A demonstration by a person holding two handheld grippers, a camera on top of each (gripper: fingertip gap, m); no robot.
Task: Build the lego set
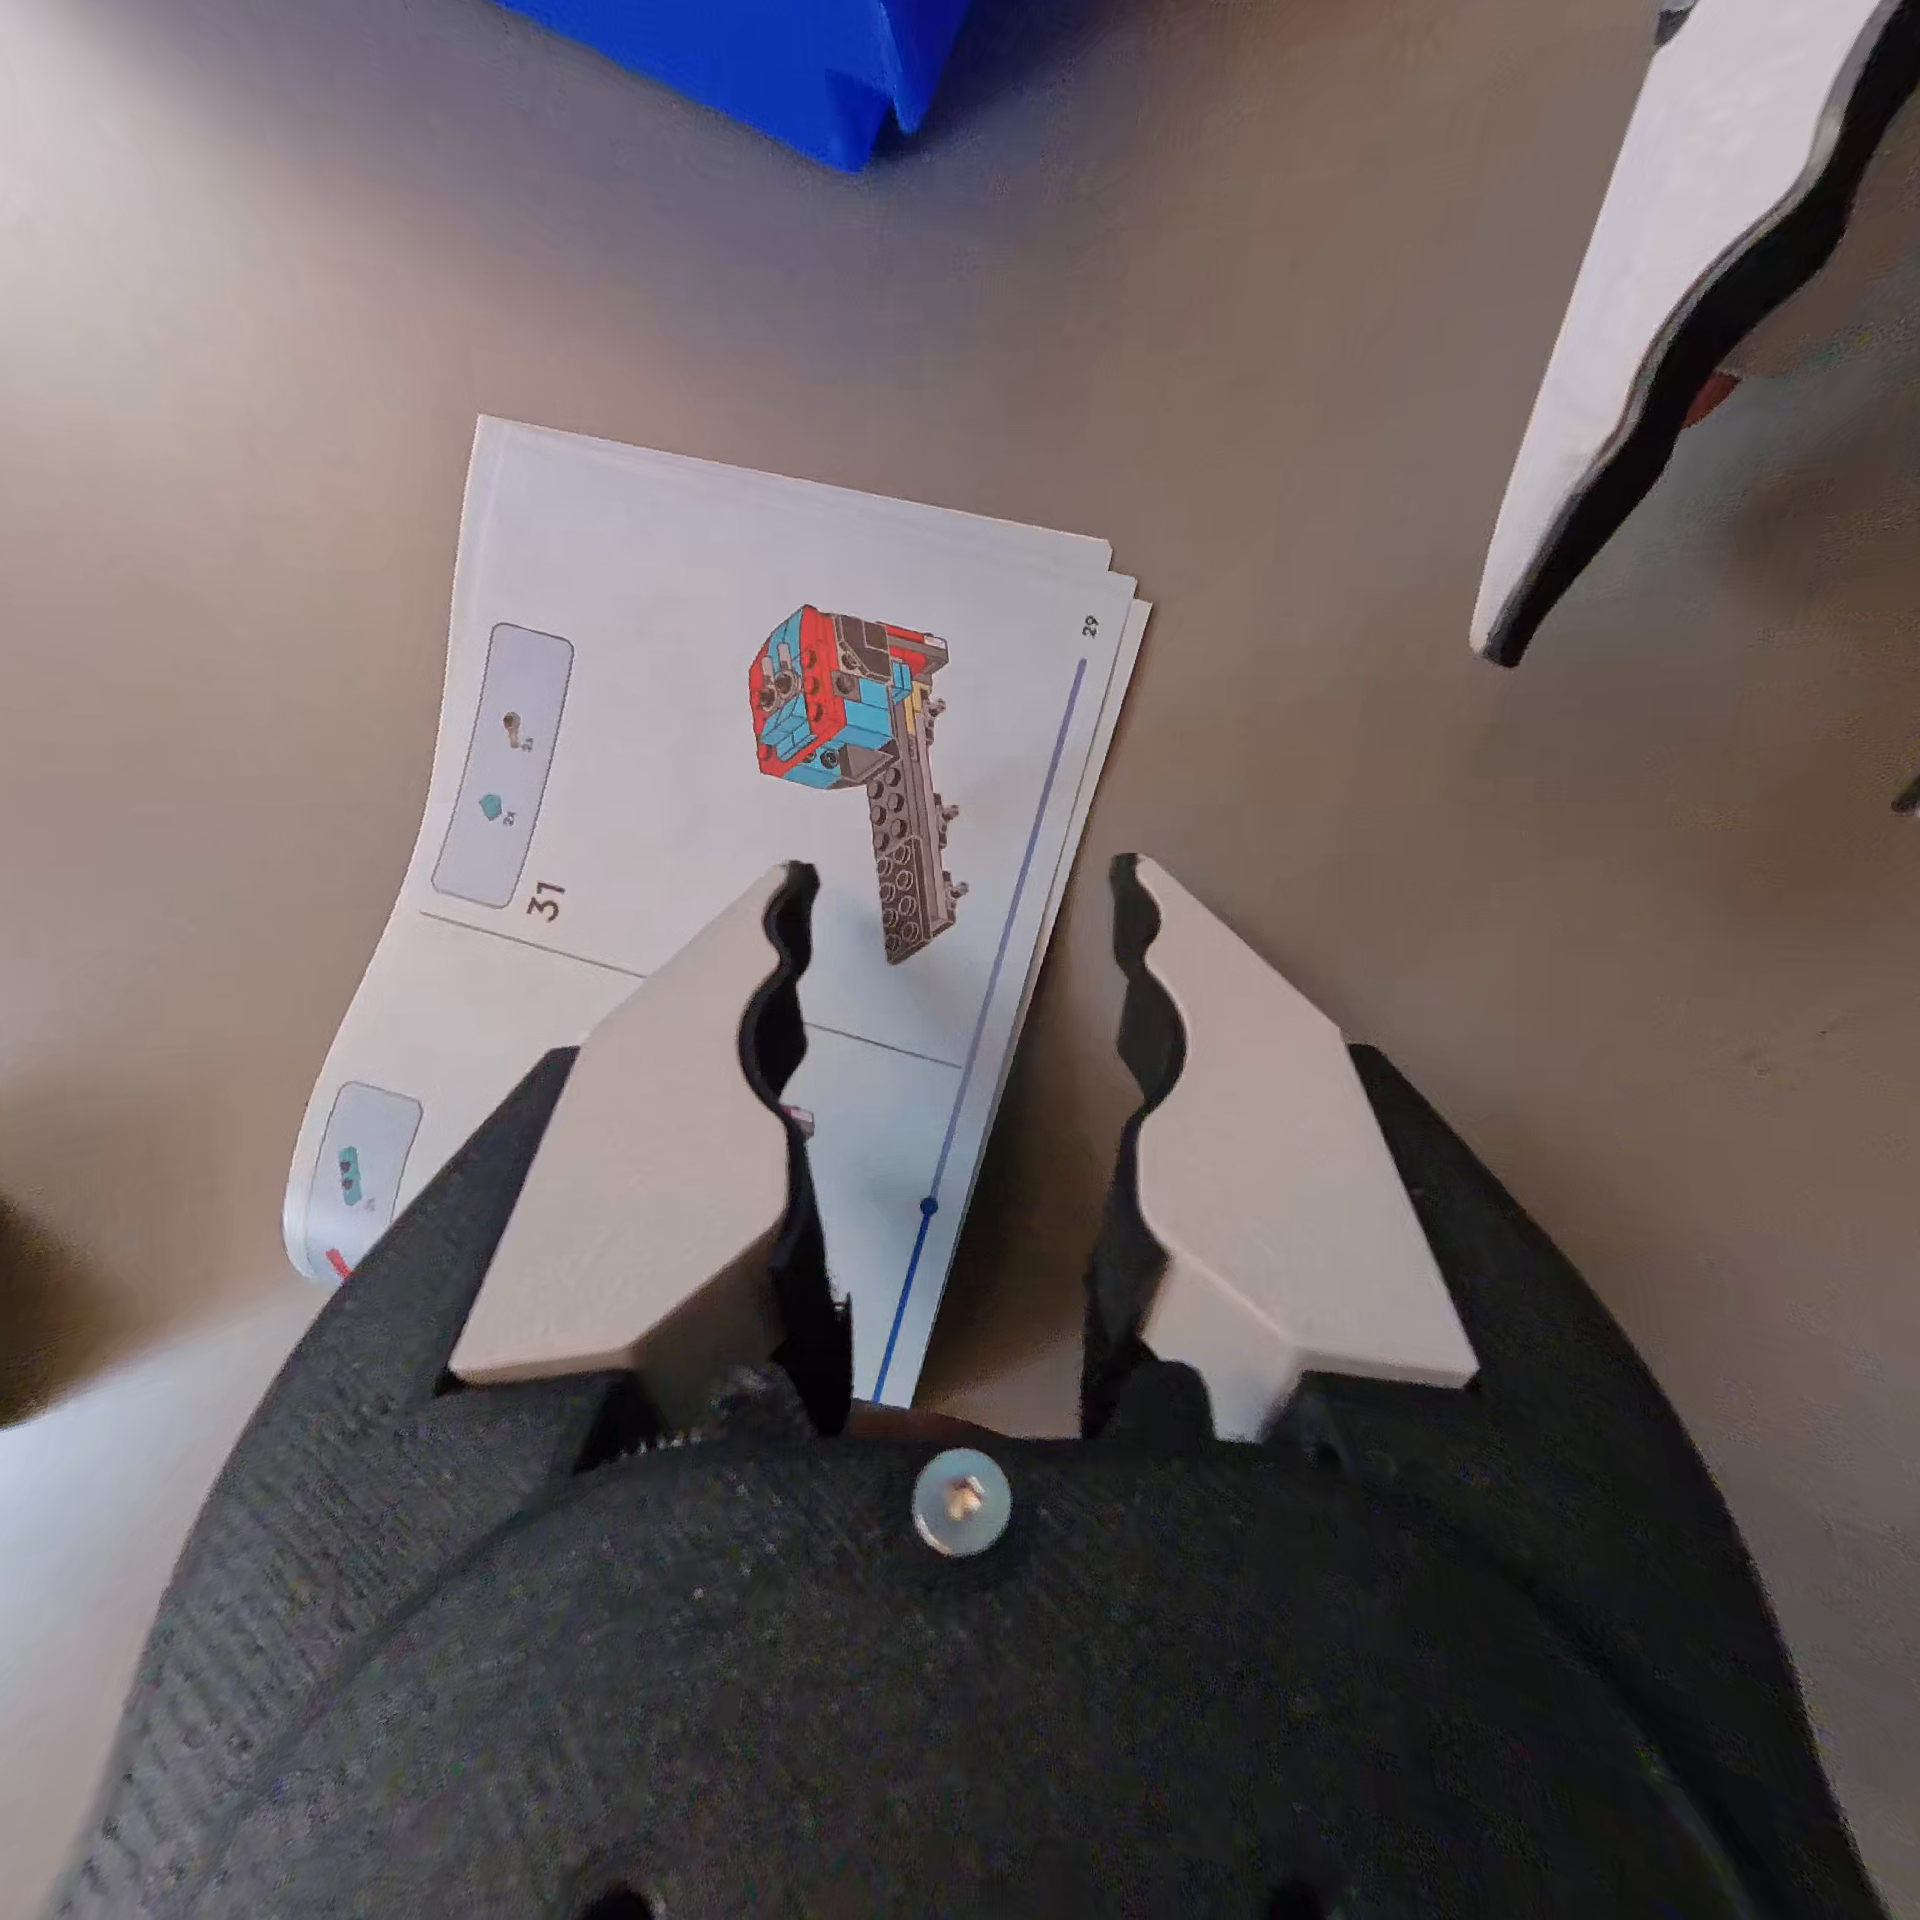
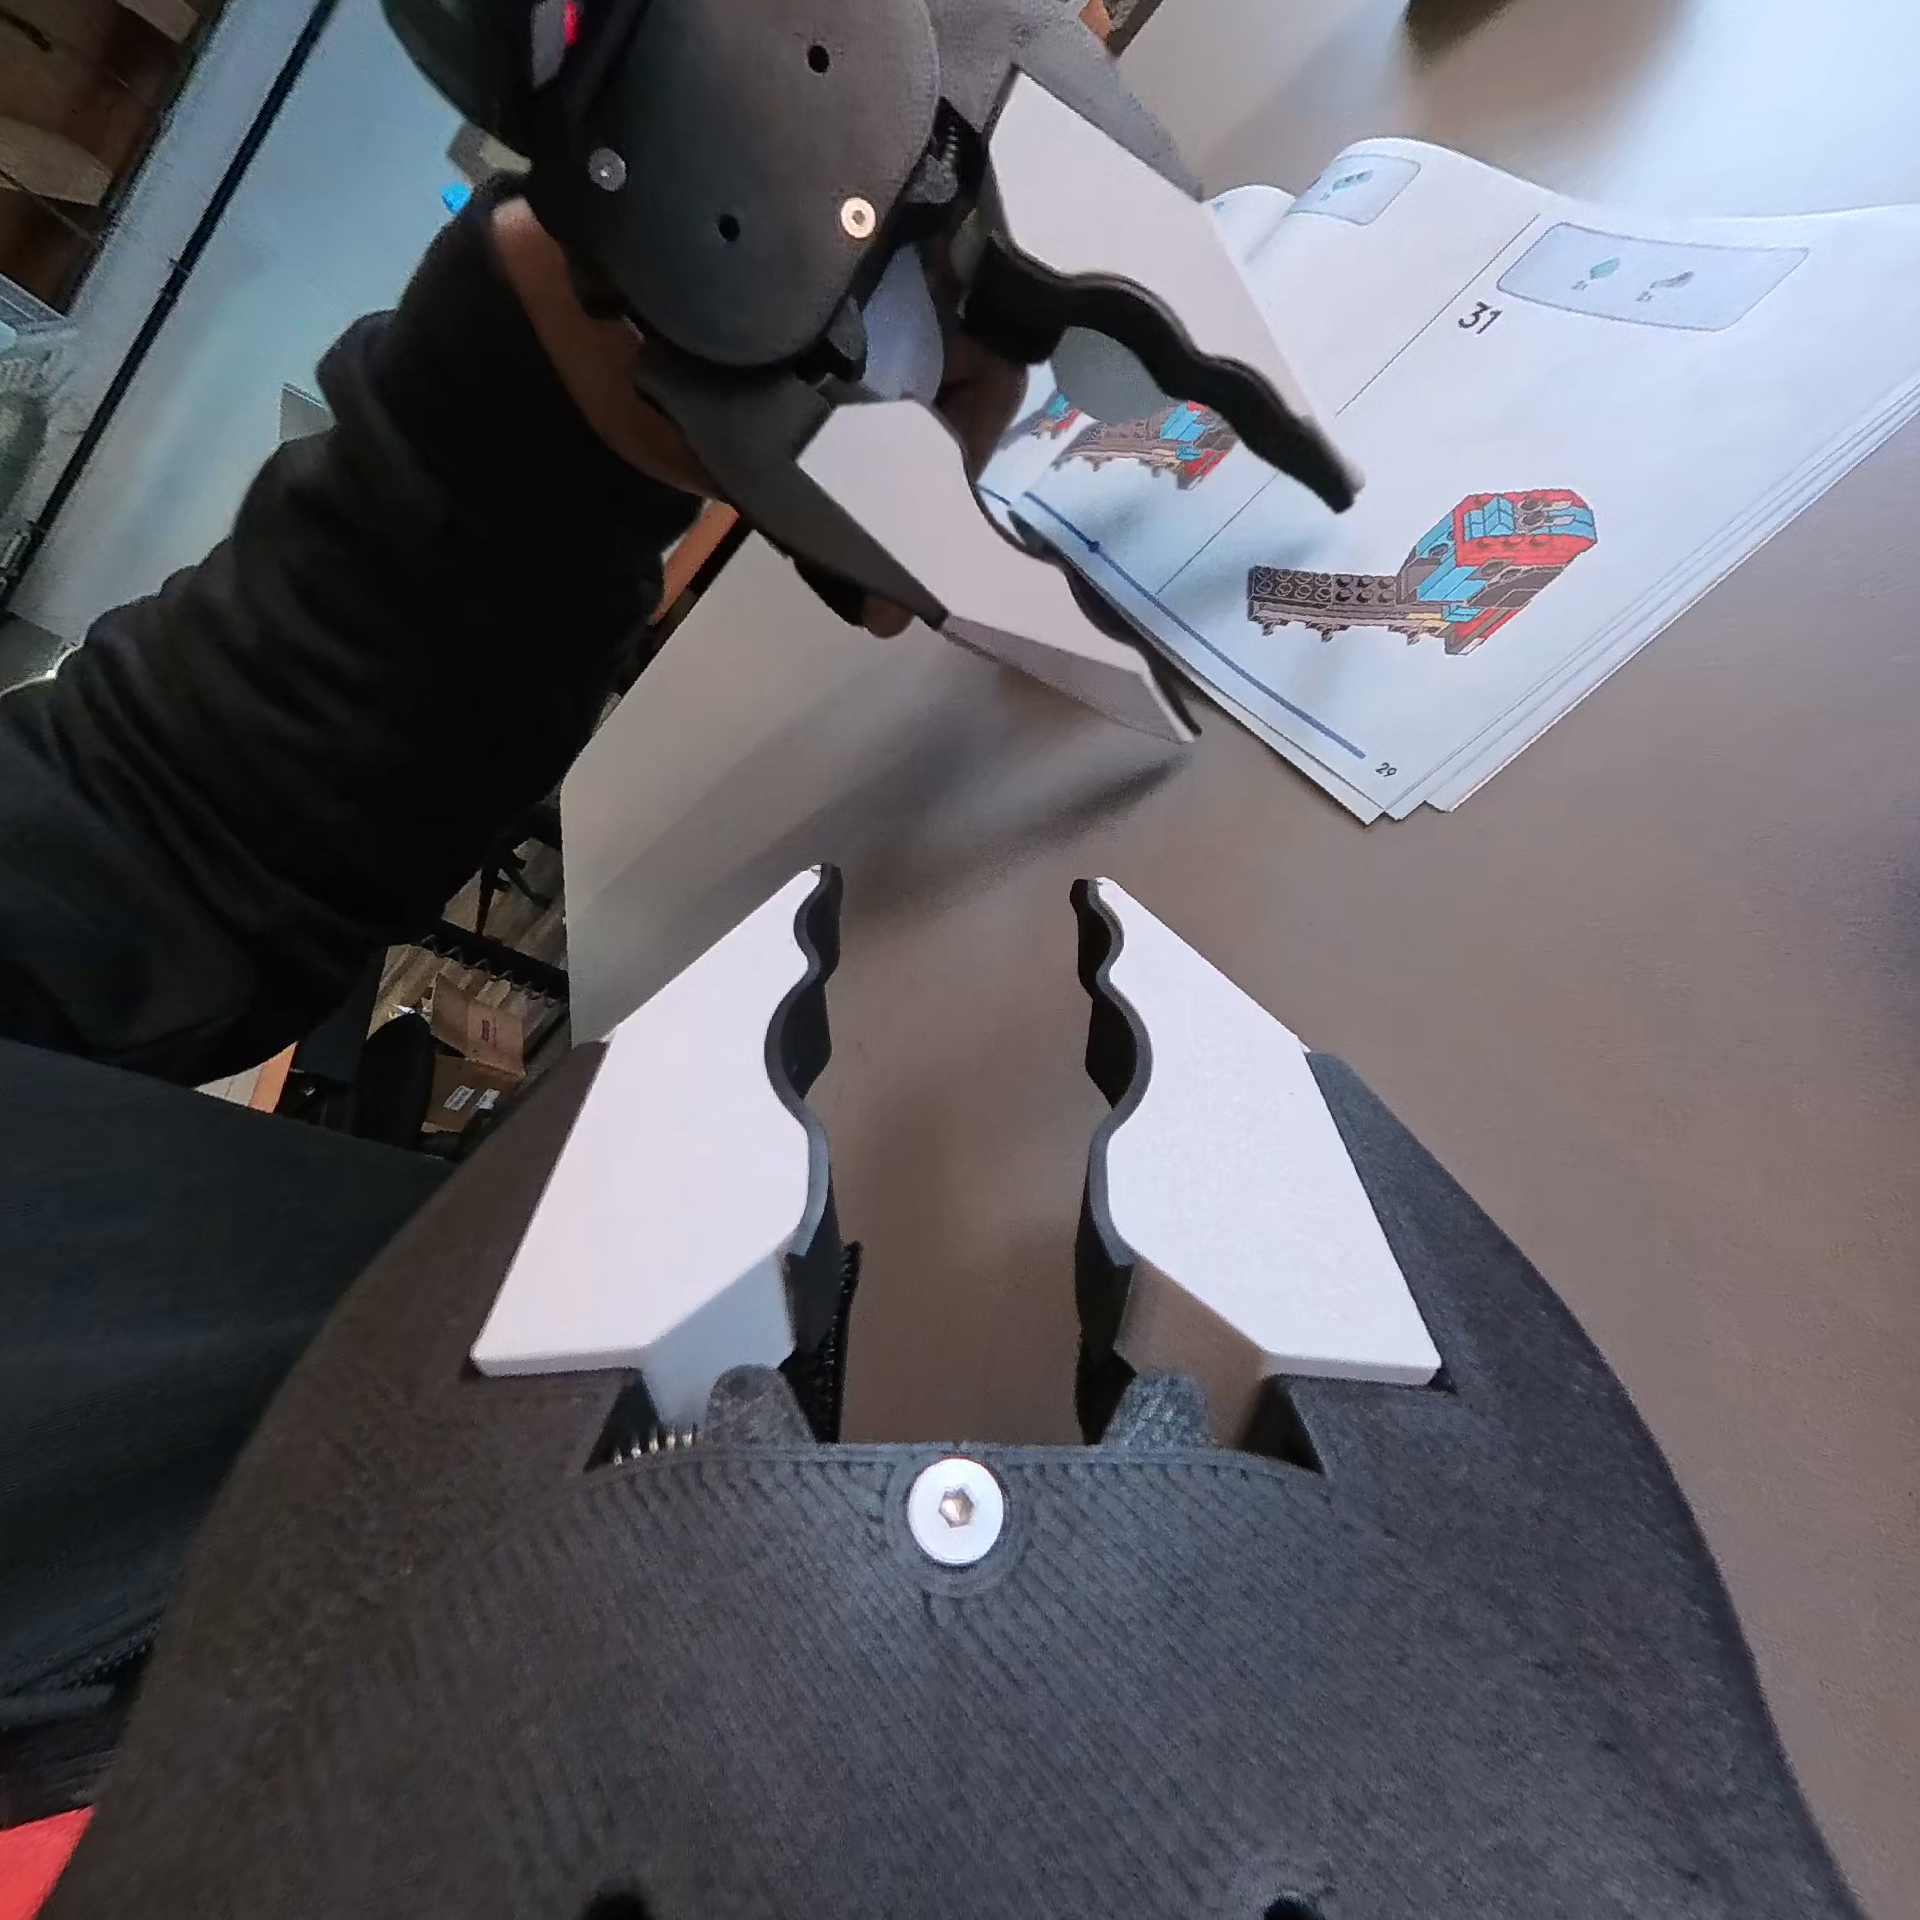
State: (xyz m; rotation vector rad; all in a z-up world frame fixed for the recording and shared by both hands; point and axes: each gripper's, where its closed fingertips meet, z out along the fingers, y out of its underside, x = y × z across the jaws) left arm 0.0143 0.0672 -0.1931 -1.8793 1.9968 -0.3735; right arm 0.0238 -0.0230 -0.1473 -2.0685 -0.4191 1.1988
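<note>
An open instruction booklet [image 1: 727, 790] lies flat on the grey-brown table, showing a drawing of a red, blue and grey brick model. My left gripper [image 1: 961, 878] is open and empty, hovering over the booklet's near right edge. The booklet also shows in the right wrist view [image 2: 1558, 499], with the left gripper [image 2: 1273, 613] above its near corner. My right gripper [image 2: 954, 883] is open and empty, low over bare table beside the booklet. One finger of the right gripper [image 1: 1704, 343] shows at the upper right of the left wrist view. No loose bricks are in view.
A blue object [image 1: 748, 62] sits at the far edge of the table [image 1: 1455, 935]. A person's black sleeve [image 2: 343, 582] holds the left gripper. The table's edge [image 2: 582, 831] runs at the left, with boxes on the floor beyond it.
</note>
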